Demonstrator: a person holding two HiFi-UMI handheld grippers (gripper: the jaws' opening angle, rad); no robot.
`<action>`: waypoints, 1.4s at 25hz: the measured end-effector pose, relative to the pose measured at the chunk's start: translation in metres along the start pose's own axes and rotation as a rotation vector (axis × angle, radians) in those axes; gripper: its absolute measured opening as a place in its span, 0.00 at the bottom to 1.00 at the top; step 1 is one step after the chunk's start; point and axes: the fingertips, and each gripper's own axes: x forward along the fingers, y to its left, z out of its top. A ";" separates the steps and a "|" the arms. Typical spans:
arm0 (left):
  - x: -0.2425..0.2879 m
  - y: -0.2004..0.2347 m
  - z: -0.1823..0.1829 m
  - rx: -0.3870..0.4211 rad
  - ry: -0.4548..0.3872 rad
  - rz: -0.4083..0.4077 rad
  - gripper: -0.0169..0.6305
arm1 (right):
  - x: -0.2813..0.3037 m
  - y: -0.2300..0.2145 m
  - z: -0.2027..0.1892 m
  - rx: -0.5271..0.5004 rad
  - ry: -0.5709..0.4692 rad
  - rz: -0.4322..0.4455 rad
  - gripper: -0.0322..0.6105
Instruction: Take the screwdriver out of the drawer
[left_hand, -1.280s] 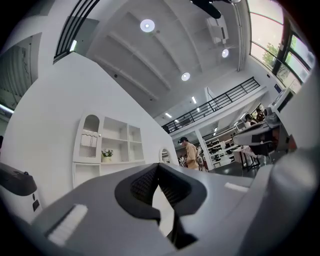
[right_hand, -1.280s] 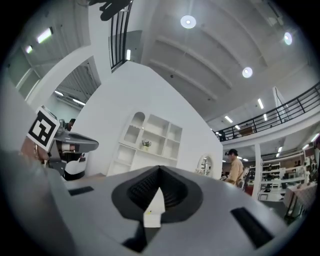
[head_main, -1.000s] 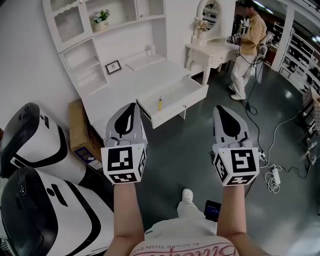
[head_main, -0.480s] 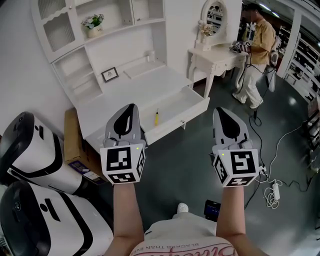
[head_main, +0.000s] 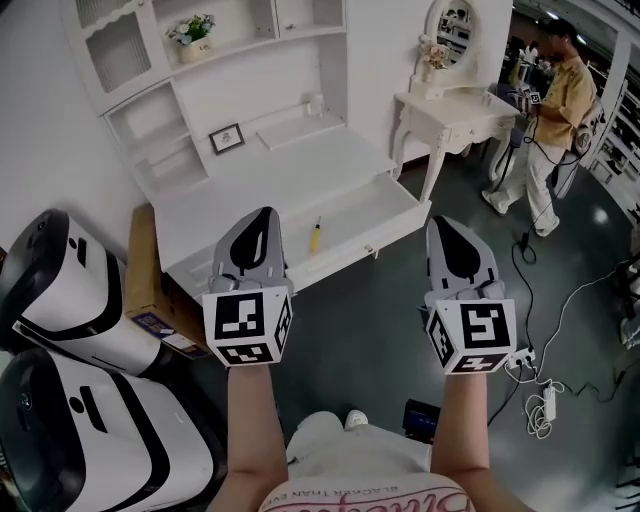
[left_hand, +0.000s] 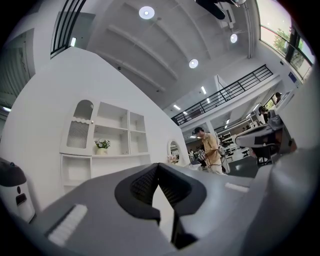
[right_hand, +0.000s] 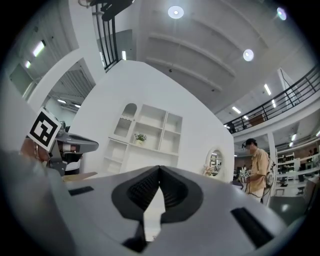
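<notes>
- The left tongs (head_main: 262, 214) are shut tip to tip, and nothing is gripped between them.
- The right tongs (head_main: 446, 222) are likewise closed and empty.
- Both are held out side by side, well apart, on bare forearms stretched forward from the body. They are pointed ahead about level, with their marker cubes turned toward the head camera.
- The screwdriver (head_main: 315, 236), yellow-handled, is seen lying in the open drawer (head_main: 385, 205). It is ahead of the tongs, nearer the left pair, and touched by neither.
- The drawer is pulled out from the white desk (head_main: 270, 170), over which a shelf unit (head_main: 250, 60) is mounted.
- Two white machines (head_main: 70, 300) and a cardboard box (head_main: 148, 255) are placed at the left.
- A person (head_main: 555, 105) is seen standing by a dressing table (head_main: 450, 110) at the far right.
</notes>
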 end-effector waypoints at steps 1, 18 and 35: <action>0.001 0.000 -0.001 0.000 0.003 0.003 0.04 | 0.002 -0.001 -0.002 0.004 0.001 0.002 0.06; 0.064 0.009 -0.015 0.005 0.005 -0.002 0.04 | 0.055 -0.025 -0.022 0.020 0.008 -0.005 0.06; 0.220 0.057 -0.052 -0.030 0.012 -0.033 0.04 | 0.204 -0.064 -0.048 -0.003 0.039 -0.041 0.06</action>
